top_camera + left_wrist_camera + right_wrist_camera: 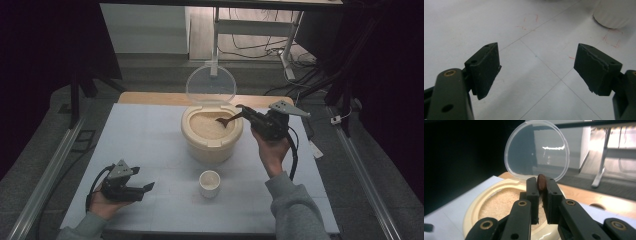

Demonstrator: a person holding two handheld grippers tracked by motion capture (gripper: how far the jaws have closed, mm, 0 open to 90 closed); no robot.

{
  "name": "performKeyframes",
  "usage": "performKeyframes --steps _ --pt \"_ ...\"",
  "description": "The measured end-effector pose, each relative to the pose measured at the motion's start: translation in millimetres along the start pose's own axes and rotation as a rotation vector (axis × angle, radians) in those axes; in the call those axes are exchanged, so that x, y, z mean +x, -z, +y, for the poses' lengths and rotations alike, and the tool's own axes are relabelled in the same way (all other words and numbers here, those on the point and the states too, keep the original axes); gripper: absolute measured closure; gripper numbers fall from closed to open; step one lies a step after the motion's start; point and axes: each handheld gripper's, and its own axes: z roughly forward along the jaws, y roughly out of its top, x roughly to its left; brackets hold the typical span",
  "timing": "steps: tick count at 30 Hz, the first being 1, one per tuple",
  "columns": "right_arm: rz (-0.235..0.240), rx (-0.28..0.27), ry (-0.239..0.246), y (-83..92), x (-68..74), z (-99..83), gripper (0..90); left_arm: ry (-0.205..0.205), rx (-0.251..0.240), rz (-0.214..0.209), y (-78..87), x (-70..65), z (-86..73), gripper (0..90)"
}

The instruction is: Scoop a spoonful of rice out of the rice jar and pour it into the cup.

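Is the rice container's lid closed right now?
No, the clear lid stands raised behind the rice container, leaving the rice exposed with the spoon over it.

Dim, dark-edged high view; bright backlight glares on the clear lid (pixel 537 151); near jaws blur softly.

High view looks down on table (pixel 150 150); right claw view close, shares rice tub (pixel 212 131).
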Motion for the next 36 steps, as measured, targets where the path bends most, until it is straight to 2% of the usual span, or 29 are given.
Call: performKeyframes --steps 4,7,17,25,29,33,36 --pt "0.024 0.013 -0.113 -1.9 -9.3 -5.4 83.4 0.001 0.000 0.000 -0.3 -0.2 0.1 20.4" --pt "0.034 0.015 -0.173 -1.8 -14.2 -8.2 83.2 0.000 0.003 0.001 -0.6 -0.5 0.2 20.3" --pt "0.063 0.017 -0.326 -7.1 -22.7 -16.6 83.0 0.000 0.000 0.000 -0.2 0.2 0.2 20.3" --pt "0.064 0.006 -0.451 -7.4 -32.7 -21.1 83.3 -0.001 0.000 0.001 -0.3 0.2 0.2 20.0" --pt "0.065 0.005 -0.498 -5.6 -36.6 -22.0 83.4 -0.002 -0.001 0.000 -0.3 -0.4 0.4 20.0" --pt "0.092 -0.004 -0.572 -3.2 -41.3 -22.5 83.5 -0.003 -0.001 0.001 -0.3 -0.5 0.6 20.0" --pt "0.093 -0.001 -0.594 -2.1 -43.6 -22.8 83.5 -0.004 -0.001 0.000 -0.3 -0.8 0.6 20.0"
